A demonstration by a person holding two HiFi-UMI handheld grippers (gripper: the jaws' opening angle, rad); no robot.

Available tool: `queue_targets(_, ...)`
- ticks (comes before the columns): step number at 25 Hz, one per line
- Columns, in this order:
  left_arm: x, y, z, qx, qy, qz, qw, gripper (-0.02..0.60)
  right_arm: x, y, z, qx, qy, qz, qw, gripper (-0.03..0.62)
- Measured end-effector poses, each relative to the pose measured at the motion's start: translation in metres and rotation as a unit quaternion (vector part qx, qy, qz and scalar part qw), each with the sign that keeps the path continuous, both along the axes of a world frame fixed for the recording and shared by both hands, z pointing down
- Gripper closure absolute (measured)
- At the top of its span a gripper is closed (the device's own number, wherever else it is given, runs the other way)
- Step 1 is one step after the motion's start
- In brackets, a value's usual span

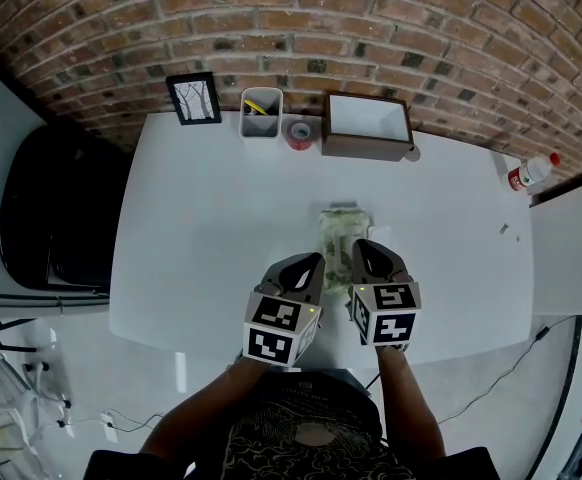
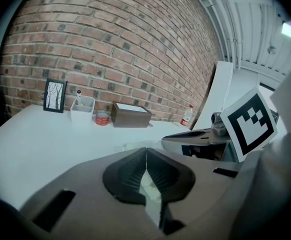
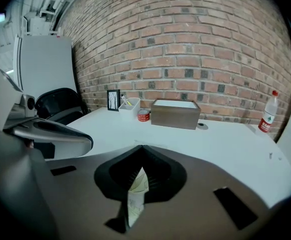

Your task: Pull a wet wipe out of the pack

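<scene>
A pale green patterned wet wipe pack [image 1: 342,224] lies flat on the white table [image 1: 201,238], just in front of both grippers. My left gripper [image 1: 314,260] hangs over its near left corner and my right gripper [image 1: 359,246] over its near right part. In the left gripper view the jaws [image 2: 146,150] meet at the tips, and a strip of the pack [image 2: 150,188] shows in the gap below them. In the right gripper view the jaws [image 3: 142,148] are also closed, with the pack [image 3: 137,191] seen through the gap. I cannot tell whether either touches the pack.
Along the brick wall stand a picture frame [image 1: 194,98], a white pen holder [image 1: 261,115], a red tape roll [image 1: 299,134] and a brown box [image 1: 367,126]. A bottle with a red cap [image 1: 531,172] lies at the far right. A black chair [image 1: 51,208] is left of the table.
</scene>
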State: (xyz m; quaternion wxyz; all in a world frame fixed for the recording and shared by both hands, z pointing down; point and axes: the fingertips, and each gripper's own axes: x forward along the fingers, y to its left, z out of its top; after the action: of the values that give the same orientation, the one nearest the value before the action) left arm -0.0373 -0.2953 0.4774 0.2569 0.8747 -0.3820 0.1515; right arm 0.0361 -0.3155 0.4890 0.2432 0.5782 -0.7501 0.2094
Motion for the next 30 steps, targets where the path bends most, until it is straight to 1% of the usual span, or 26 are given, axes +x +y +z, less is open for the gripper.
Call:
queue_targets(8, -0.003, 0.004, -0.011, 0.011, 0.007, 0.011, 0.9999, 0.568, -0.001, 0.007, -0.017, 0.022, -0.015, 0.022, 0.999, 0.577)
queue_targets(16, -0.006, 0.015, -0.02, 0.022, 0.015, 0.029, 0.9992, 0.569, -0.001, 0.018, -0.032, 0.04, -0.013, 0.049, 0.998, 0.577)
queue_targets(30, -0.014, 0.029, -0.032, 0.038, 0.026, 0.048, 0.9978, 0.568, -0.004, 0.035, -0.052, 0.068, -0.008, 0.084, 0.994, 0.579)
